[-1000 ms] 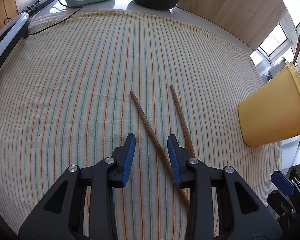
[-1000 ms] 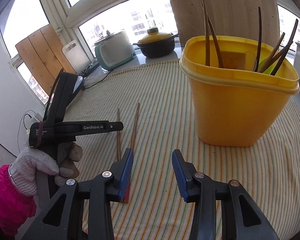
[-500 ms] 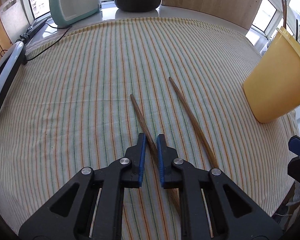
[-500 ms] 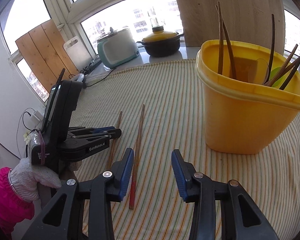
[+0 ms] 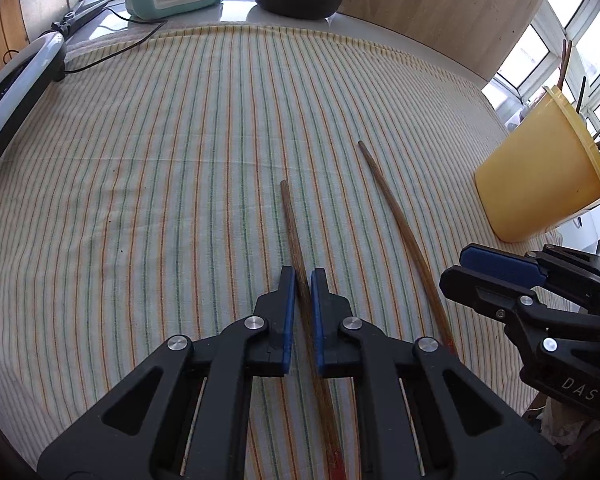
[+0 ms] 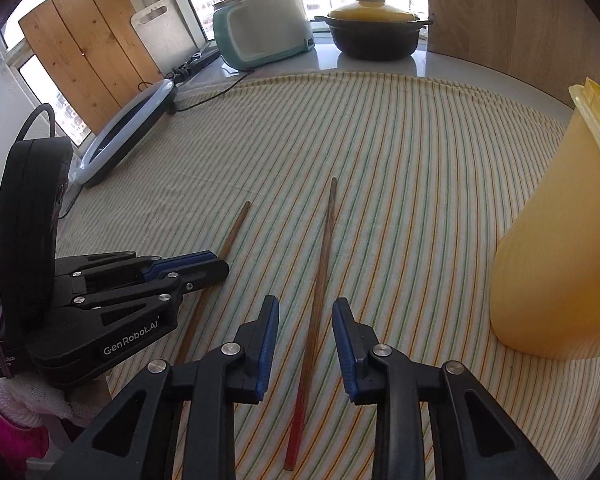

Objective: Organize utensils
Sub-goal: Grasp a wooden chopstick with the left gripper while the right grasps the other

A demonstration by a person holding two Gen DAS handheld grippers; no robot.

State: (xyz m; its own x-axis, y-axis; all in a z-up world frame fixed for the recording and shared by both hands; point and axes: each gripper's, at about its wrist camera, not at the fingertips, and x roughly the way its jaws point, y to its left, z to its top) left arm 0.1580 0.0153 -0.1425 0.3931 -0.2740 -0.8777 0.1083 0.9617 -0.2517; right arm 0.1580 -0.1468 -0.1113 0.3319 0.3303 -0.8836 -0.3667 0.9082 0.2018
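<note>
Two brown wooden chopsticks lay side by side, apart, on the striped cloth (image 5: 148,168) covering the bench.

Left wrist view: the left hand-held gripper (image 5: 302,276) had its blue pads pressed together on the left chopstick (image 5: 291,224), pinching it near mid-length; the shaft ran on under the gripper body toward a red end at the bottom edge. The right chopstick (image 5: 396,216) lay free on the cloth. The right hand-held gripper (image 5: 460,266) entered from the right edge, seen side-on, so its gap could not be read here. The yellow utensil tub (image 5: 540,176) stood beyond it, dark utensil handles projecting above its rim.

Right wrist view: the right hand-held gripper (image 6: 306,312) straddled the right chopstick (image 6: 327,240); its jaws were closing, with clear gaps on both sides of the shaft and no pad contact. The full red handle end showed only here. The left hand-held gripper (image 6: 220,266) appeared side-on over the left chopstick (image 6: 236,228), held by a hand in a white knit glove (image 6: 24,400) with a pink sleeve. The tub (image 6: 556,264) was close on the right. A ring light (image 6: 120,132), a pale green cooker (image 6: 260,28) and a black pot with yellow lid (image 6: 374,32) sat at the far edge.
</note>
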